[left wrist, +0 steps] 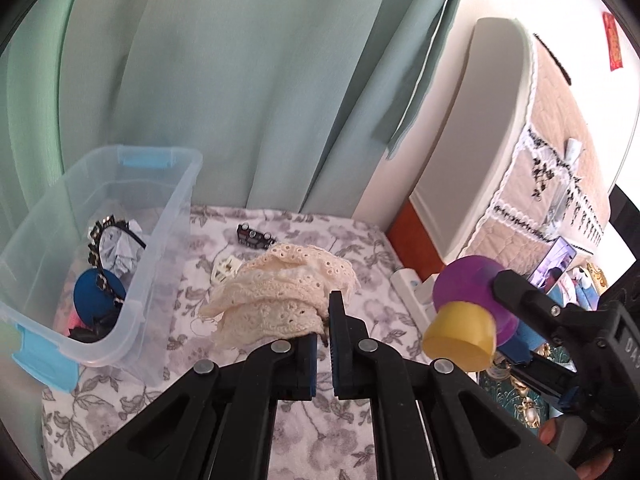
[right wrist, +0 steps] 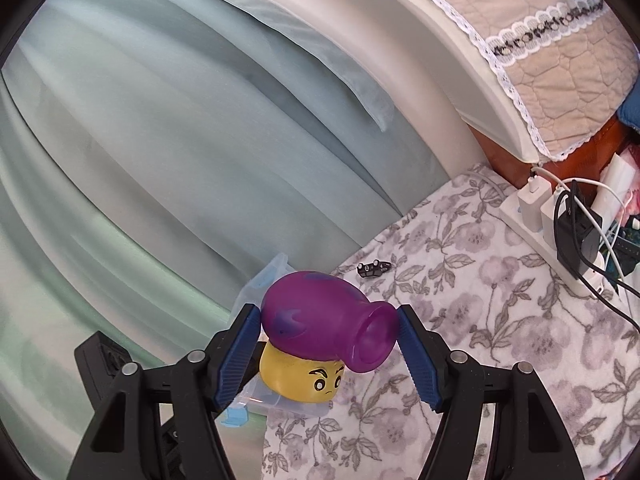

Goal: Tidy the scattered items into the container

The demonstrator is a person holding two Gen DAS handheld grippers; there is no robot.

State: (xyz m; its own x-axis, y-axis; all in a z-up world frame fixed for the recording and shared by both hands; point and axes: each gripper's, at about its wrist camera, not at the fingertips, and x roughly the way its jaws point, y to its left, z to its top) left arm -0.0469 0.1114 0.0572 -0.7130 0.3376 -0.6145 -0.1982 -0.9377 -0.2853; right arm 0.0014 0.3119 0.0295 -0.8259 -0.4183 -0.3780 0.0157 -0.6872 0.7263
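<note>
So the left tongs (left wrist: 324, 320) were clamped tight on a bunched-up cream lace cloth (left wrist: 280, 300), holding it up off the bed (left wrist: 352, 248), with the fabric spilling out to the left of the jaws. The right tongs (right wrist: 328, 344) had a toy mushroom (right wrist: 320, 336) pinched between the blue pads, jaws spread fairly wide around its purple cap, yellow face part hanging underneath; you could also spot it from the left camera, off at the right side. The clear plastic container (left wrist: 160, 240) with blue latches sat at the bed's far left corner, right up against the green curtain (left wrist: 240, 80), and it already had stuff in it: a black headband (left wrist: 104, 236), a blue round thing (left wrist: 96, 296), some crumpled grey fabric. Still lying on the floral bedspread were a small black hair clip (left wrist: 253, 236) near the far edge by the curtain and a little white clip (left wrist: 225, 270) just in front of it, partly hidden behind the lace. Over at the bed's right edge there was a white power strip (right wrist: 560, 224) with chargers and cables plugged in.
</note>
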